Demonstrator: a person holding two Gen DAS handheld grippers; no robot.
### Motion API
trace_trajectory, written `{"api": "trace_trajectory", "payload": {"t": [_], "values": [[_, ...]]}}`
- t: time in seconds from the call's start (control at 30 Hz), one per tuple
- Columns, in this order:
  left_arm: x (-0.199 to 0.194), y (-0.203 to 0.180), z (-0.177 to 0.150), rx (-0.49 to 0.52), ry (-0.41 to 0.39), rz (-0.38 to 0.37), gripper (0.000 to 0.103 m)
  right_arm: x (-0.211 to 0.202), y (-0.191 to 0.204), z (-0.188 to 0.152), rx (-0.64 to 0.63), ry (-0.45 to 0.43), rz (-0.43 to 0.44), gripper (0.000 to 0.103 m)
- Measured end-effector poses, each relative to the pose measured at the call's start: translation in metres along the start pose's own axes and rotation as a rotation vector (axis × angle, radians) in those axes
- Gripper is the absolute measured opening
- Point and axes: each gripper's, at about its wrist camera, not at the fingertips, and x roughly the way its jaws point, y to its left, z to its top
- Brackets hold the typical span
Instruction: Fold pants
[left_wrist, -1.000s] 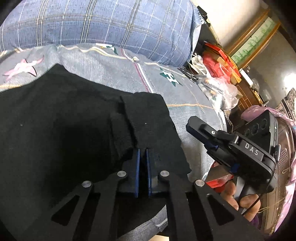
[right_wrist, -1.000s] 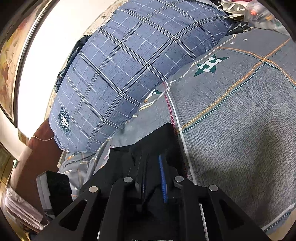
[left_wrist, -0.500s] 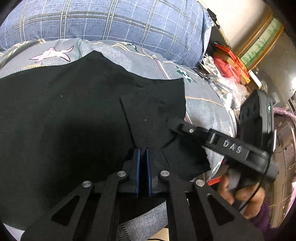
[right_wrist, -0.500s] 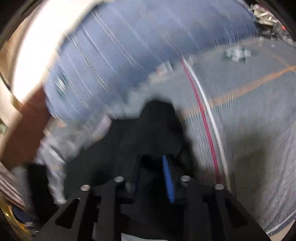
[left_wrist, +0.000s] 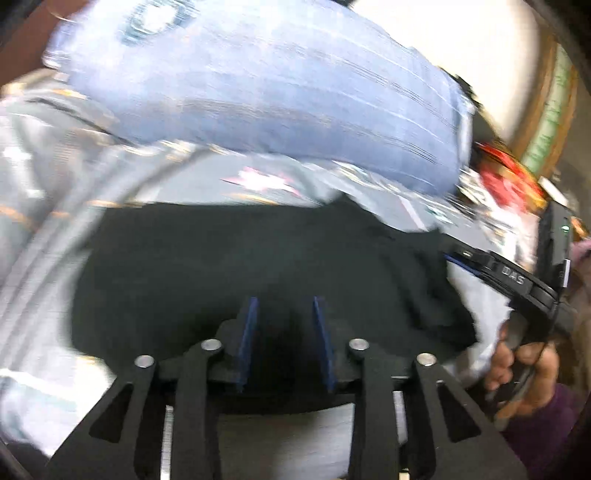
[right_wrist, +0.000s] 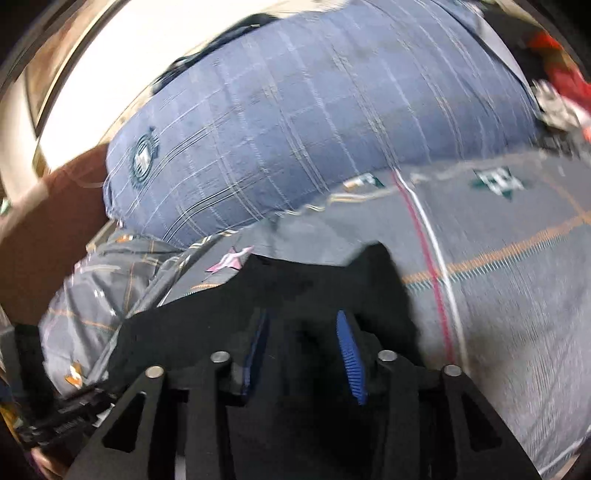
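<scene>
We hold both claws spread over the black pants (left_wrist: 229, 266), which lie flat on the grey patterned bed cover (right_wrist: 517, 280), near the blue plaid pillow (right_wrist: 314, 129) at the far edge of the bed. Our left claw (left_wrist: 284, 317) pinches nothing, and our right claw (right_wrist: 304, 332) likewise hangs apart above dark cloth. Both views are blurred.

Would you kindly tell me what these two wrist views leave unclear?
- Left wrist: motion blur smears the pillow and bedspread pattern.
- Both views: the near edge of the black pants is hidden behind the gripper frames.
- Left wrist: right gripper fingers merge with cloth.
</scene>
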Motion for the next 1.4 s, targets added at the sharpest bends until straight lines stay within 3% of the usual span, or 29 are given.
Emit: {"api": "trace_trajectory", "payload": {"t": [0.1, 0.2, 0.37, 0.43, 0.5, 0.63, 0.7, 0.8, 0.9, 1.0, 1.07, 1.2, 1.27, 1.3, 1.33, 1.4], "values": [[-0.014, 0.031, 0.000, -0.060, -0.071, 0.127, 0.045, 0.017, 0.016, 0.001, -0.052, 0.021, -0.045, 0.046], [-0.019, 0.062, 0.000, -0.187, -0.086, 0.189, 0.051, 0.050, 0.014, -0.007, -0.057, 0.151, -0.139, 0.047], [-0.022, 0.088, -0.010, -0.313, -0.110, 0.242, 0.059, 0.039, 0.030, -0.005, -0.098, 0.112, -0.154, 0.049], [-0.023, 0.096, -0.016, -0.335, -0.113, 0.246, 0.063, 0.038, 0.043, -0.002, -0.118, 0.110, -0.109, 0.050], [-0.020, 0.099, -0.020, -0.351, -0.094, 0.226, 0.066, 0.042, 0.066, 0.005, -0.153, 0.122, -0.007, 0.057], [-0.006, 0.110, -0.021, -0.411, -0.022, 0.159, 0.066, 0.069, 0.127, 0.022, -0.236, 0.195, 0.183, 0.058], [-0.001, 0.113, -0.021, -0.453, -0.001, 0.112, 0.066, 0.094, 0.166, 0.027, -0.271, 0.292, 0.291, 0.062], [0.000, 0.112, -0.019, -0.475, 0.001, 0.055, 0.066, 0.124, 0.213, 0.028, -0.295, 0.412, 0.351, 0.062], [0.003, 0.109, -0.017, -0.471, 0.002, 0.039, 0.066, 0.143, 0.255, 0.025, -0.375, 0.454, 0.359, 0.068], [-0.001, 0.106, -0.016, -0.438, -0.016, 0.045, 0.055, 0.161, 0.286, 0.016, -0.504, 0.499, 0.344, 0.069], [-0.002, 0.107, -0.015, -0.442, -0.025, 0.039, 0.047, 0.174, 0.301, 0.008, -0.586, 0.542, 0.334, 0.069], [0.001, 0.112, -0.017, -0.473, -0.019, 0.035, 0.046, 0.199, 0.316, -0.013, -0.728, 0.590, 0.299, 0.069], [0.002, 0.111, -0.017, -0.473, -0.012, 0.049, 0.046, 0.210, 0.318, -0.025, -0.780, 0.616, 0.262, 0.063], [0.002, 0.112, -0.018, -0.475, -0.010, 0.050, 0.047, 0.214, 0.316, -0.029, -0.792, 0.620, 0.231, 0.051], [0.002, 0.112, -0.018, -0.481, -0.007, 0.048, 0.050, 0.216, 0.314, -0.032, -0.803, 0.613, 0.206, 0.047], [0.003, 0.113, -0.018, -0.487, -0.007, 0.041, 0.052, 0.210, 0.308, -0.030, -0.795, 0.590, 0.200, 0.023]]}}
